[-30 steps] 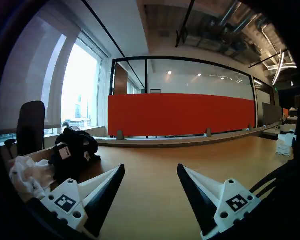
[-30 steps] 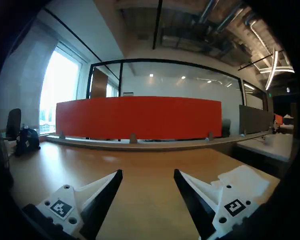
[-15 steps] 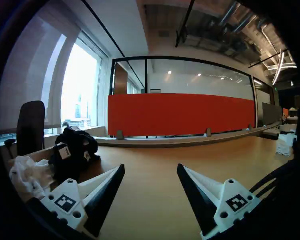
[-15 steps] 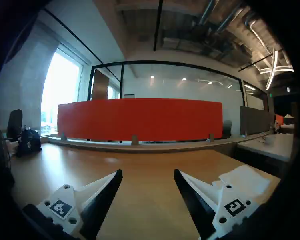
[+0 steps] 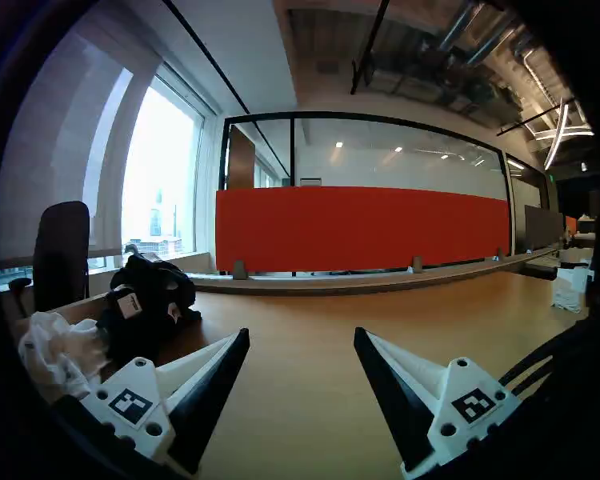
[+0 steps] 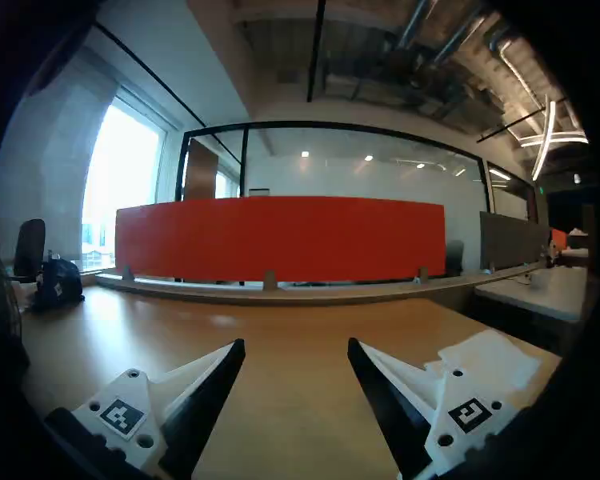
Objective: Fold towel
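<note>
You're at a long wooden table in an open office. A red partition runs along its far edge at twelve o'clock, and a bright window stands at ten o'clock. Your left gripper points across the wood with its fingers spread wide and nothing between them. In the left gripper view, a crumpled white towel lies at eight o'clock, just beside a black bag, with a black chair behind at nine o'clock. Your right gripper is also spread apart and empty over bare wood. In the right gripper view, a flat white sheet lies at four o'clock near the table's edge. You cannot tell whether it is cloth or paper.
</note>
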The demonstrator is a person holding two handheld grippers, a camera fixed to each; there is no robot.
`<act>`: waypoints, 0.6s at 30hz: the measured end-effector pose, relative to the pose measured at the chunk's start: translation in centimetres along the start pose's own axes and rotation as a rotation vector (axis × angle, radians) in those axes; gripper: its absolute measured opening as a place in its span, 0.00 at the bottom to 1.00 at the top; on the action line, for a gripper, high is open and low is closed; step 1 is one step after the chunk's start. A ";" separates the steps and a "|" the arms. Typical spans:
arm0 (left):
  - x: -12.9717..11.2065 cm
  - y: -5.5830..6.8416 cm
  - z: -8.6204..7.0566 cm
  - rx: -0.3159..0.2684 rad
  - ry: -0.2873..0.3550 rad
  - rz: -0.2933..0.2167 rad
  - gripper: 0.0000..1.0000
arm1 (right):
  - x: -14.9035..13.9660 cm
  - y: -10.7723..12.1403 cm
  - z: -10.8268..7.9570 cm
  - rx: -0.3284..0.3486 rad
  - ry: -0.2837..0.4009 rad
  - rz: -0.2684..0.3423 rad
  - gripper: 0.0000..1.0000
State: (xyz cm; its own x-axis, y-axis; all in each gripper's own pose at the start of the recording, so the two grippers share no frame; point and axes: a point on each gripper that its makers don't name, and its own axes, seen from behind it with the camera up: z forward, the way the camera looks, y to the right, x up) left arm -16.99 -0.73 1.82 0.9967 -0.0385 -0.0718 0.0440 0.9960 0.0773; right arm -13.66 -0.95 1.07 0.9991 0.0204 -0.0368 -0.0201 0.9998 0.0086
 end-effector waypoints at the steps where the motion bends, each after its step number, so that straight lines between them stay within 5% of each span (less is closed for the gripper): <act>1: 0.0 0.0 0.0 0.000 0.000 0.000 0.97 | 0.0 0.0 0.0 0.000 0.000 0.000 1.00; 18: 0.3 0.0 -0.1 0.000 -0.001 0.000 0.97 | 0.1 -0.1 0.0 0.000 0.000 -0.001 1.00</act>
State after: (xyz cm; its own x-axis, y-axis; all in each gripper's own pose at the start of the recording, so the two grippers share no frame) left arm -16.74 -0.77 1.73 0.9967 -0.0382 -0.0710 0.0437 0.9961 0.0771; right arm -13.58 -1.00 1.07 0.9991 0.0197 -0.0369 -0.0194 0.9998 0.0084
